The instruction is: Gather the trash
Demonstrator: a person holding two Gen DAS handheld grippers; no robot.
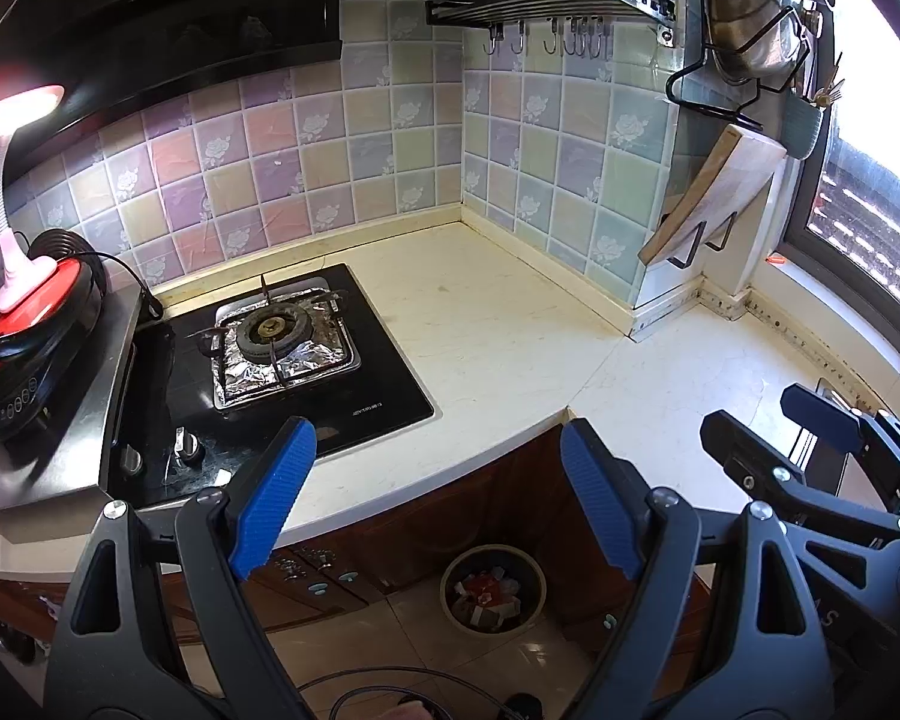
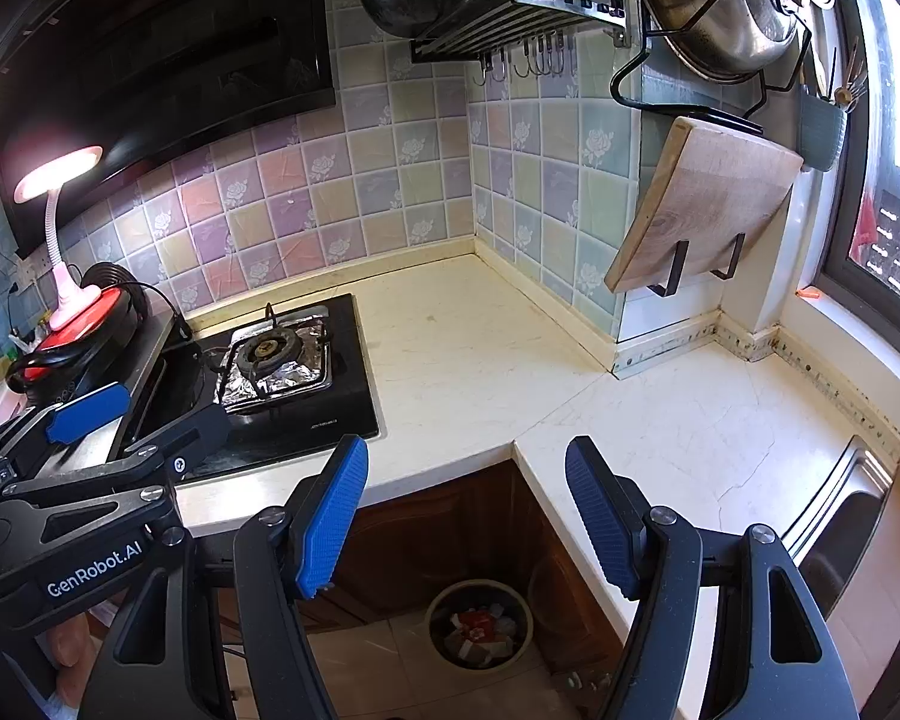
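Observation:
A round waste bin (image 1: 493, 590) (image 2: 479, 624) stands on the floor under the corner of the counter, holding crumpled paper and red scraps. My left gripper (image 1: 438, 495) hangs open above the counter's front edge, nothing between its blue pads. It also shows at the left of the right wrist view, left gripper (image 2: 144, 420), open over the hob's front. My right gripper (image 2: 467, 513) is open and empty over the inner corner of the counter; in the left wrist view the right gripper (image 1: 768, 426) appears at the right. The pale countertop (image 1: 498, 324) (image 2: 678, 420) carries no loose trash.
A black gas hob (image 1: 282, 372) (image 2: 282, 372) with a foil-wrapped burner sits at the left. A red and black appliance with a lit pink lamp (image 1: 12, 192) stands beyond it. A wooden cutting board (image 2: 708, 204), pots and a hook rack hang on the tiled wall. A steel sink (image 2: 846, 534) lies at the right.

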